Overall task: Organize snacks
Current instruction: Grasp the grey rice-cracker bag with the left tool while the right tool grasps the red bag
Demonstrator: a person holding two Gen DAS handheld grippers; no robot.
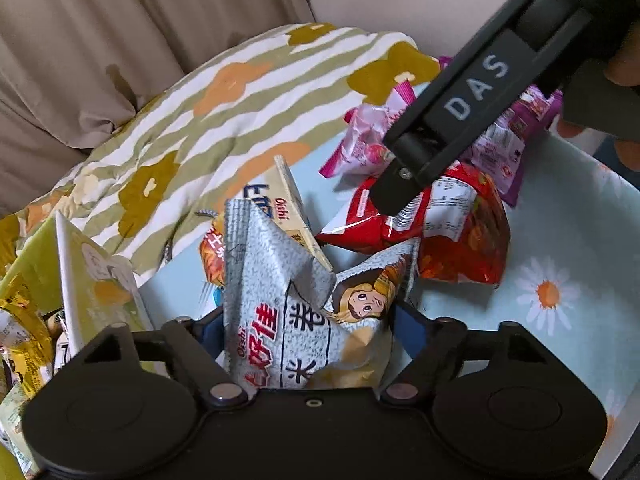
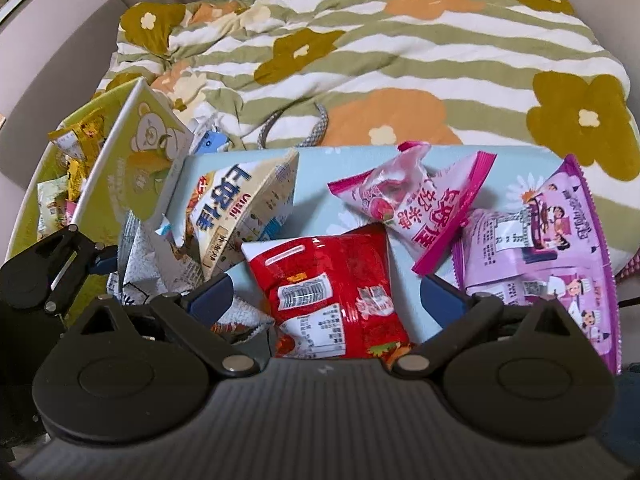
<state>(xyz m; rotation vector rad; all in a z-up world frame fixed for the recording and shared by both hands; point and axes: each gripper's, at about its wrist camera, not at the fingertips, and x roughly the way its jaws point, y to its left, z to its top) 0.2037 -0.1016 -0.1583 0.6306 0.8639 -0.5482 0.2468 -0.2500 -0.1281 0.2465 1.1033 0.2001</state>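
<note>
A pale blue daisy-print surface (image 2: 360, 152) lies against a green-and-white striped floral quilt (image 2: 400, 40), with beige curtain (image 1: 100, 40) behind. The red snack bag (image 2: 332, 292) is the landmark, lying mid-surface.

The left gripper (image 1: 304, 320) is closed on the grey speckled Oishi bag (image 1: 280, 288), which stands crumpled between its blue pads just left of the red snack bag. Behind the grey bag, a cream Oishi bag (image 2: 240, 208) leans tilted, its corner close to the red bag's upper left edge. Further left of that sits a green box with a bear print (image 2: 148, 160), its white flap raised, small yellow-wrapped snacks (image 2: 76, 136) showing inside.

The right gripper (image 2: 324, 292) has its jaws spread wide, 1 blue pad on each side of the red snack bag, neither clearly touching it. Beyond the red bag's upper right corner lies a pink strawberry bag (image 2: 416, 204), overlapping it slightly; right of that a purple cartoon-print bag (image 2: 540, 240) reaches the surface's right edge.

Bare blue surface shows between the cream and pink bags, behind the red bag.
</note>
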